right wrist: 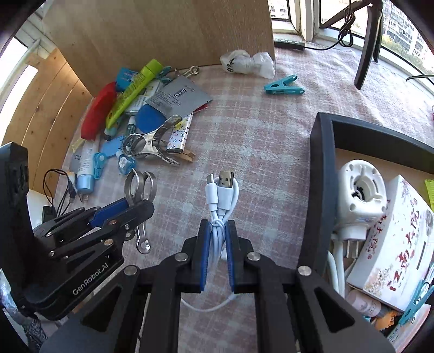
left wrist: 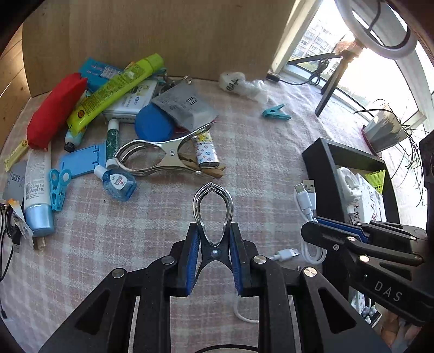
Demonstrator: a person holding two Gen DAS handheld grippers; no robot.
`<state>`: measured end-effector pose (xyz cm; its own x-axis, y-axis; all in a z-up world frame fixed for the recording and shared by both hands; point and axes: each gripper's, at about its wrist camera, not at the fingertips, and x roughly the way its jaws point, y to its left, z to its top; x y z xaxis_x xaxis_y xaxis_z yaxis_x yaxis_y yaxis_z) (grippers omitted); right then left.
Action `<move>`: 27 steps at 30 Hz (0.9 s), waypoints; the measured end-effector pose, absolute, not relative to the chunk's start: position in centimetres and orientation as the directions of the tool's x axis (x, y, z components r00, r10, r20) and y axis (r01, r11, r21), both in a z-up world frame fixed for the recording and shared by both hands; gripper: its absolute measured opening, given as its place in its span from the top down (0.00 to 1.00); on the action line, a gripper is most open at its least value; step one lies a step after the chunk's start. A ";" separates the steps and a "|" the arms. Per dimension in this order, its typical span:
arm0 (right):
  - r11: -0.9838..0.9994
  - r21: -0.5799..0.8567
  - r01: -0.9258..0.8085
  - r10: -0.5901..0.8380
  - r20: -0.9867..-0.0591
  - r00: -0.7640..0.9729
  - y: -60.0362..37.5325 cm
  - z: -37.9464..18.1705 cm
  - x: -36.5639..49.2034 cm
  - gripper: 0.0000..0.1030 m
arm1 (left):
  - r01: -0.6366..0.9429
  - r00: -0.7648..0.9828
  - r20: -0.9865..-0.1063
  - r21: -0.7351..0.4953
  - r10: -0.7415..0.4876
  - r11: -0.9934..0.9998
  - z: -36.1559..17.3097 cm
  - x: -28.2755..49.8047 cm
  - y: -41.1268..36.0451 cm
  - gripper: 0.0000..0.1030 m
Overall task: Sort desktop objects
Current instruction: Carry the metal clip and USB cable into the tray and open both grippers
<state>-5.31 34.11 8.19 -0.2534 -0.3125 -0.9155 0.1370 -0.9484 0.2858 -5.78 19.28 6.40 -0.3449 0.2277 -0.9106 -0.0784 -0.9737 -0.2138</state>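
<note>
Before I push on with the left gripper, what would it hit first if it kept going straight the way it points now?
Probably the checked tablecloth. The left gripper, shut on a small metal clip, points down at bare cloth; the big metal clamp lies further ahead. Depth is hard to judge.

checked tablecloth [left wrist: 244, 168] | wooden board [left wrist: 162, 35] behind | ring light [left wrist: 379, 40], potted plant [left wrist: 388, 130] by window [right wrist: 401, 24]

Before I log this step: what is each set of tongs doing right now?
Left tongs: closed on the small metal clip.
Right tongs: closed on the bundled white USB cable.
</note>
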 end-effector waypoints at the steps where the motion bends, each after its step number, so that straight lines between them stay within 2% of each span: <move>1: -0.949 0.284 0.138 -0.312 -0.913 -0.264 34.5 8.9 -4.3 0.89 | -0.094 -0.348 -0.908 -0.212 0.232 -0.973 6.9 -5.6 20.0 0.80; 7: -0.962 0.257 0.088 -0.272 -0.907 -0.322 40.6 11.4 -1.4 0.89 | -0.199 -0.333 -0.900 -0.224 0.281 -0.954 9.4 -4.4 25.7 0.80; 15: -0.972 0.225 -0.065 -0.183 -0.904 -0.387 52.4 13.3 2.2 0.89 | -0.324 -0.288 -0.889 -0.260 0.357 -0.910 11.1 -1.8 35.7 0.80; 23: -0.973 0.186 -0.135 -0.121 -0.914 -0.388 59.8 13.3 4.6 0.88 | -0.371 -0.265 -0.892 -0.257 0.366 -0.893 11.4 0.7 42.4 0.80; 24: -0.973 0.185 -0.140 -0.120 -0.916 -0.382 60.2 13.3 4.7 0.84 | -0.369 -0.267 -0.896 -0.246 0.355 -0.896 11.4 1.0 42.9 0.78; 26: -0.969 0.200 -0.145 -0.133 -0.916 -0.379 60.9 13.3 4.9 0.74 | -0.366 -0.269 -0.899 -0.237 0.346 -0.900 11.5 1.4 43.5 0.63; 27: -0.968 0.206 -0.146 -0.136 -0.912 -0.387 61.1 13.4 5.2 0.71 | -0.367 -0.276 -0.896 -0.236 0.348 -0.900 11.6 1.6 43.5 0.63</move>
<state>5.15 61.11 13.38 -0.3869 -0.1356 -0.9121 -0.1463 -0.9676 0.2059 1.61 43.54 11.59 -0.2758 0.3476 -0.8962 -0.3674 -0.8997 -0.2359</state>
